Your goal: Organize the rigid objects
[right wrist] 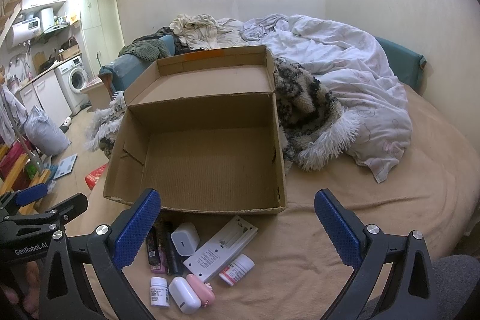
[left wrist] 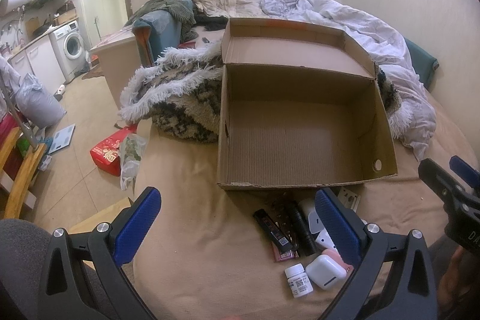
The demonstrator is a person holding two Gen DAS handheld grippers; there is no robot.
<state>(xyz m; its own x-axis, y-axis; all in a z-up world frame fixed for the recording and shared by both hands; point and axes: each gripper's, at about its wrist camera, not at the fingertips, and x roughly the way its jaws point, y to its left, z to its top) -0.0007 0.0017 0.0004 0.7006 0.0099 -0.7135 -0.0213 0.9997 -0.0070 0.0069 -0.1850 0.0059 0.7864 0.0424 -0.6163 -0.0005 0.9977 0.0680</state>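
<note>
An open, empty cardboard box [left wrist: 300, 140] [right wrist: 198, 161] sits on the bed. In front of it lies a cluster of small items: a white pill bottle [left wrist: 297, 280] [right wrist: 159, 291], a white earbud case [left wrist: 325, 272] [right wrist: 184, 294], a pink case [right wrist: 201, 289], a black flashlight [left wrist: 301, 230] [right wrist: 172, 252], a black lighter [left wrist: 271, 230], a white charger [right wrist: 185, 239], a white remote face-down [right wrist: 220, 248] and a red-labelled bottle [right wrist: 237, 269]. My left gripper [left wrist: 237, 225] is open above the bed, left of the cluster. My right gripper [right wrist: 237, 230] is open above the cluster.
A shaggy blanket [left wrist: 174, 98] and a white duvet [right wrist: 345, 74] lie behind and beside the box. The bed's left edge drops to the floor with a red bag [left wrist: 109, 153]. The kitchen area with a washing machine [left wrist: 70, 45] is far left.
</note>
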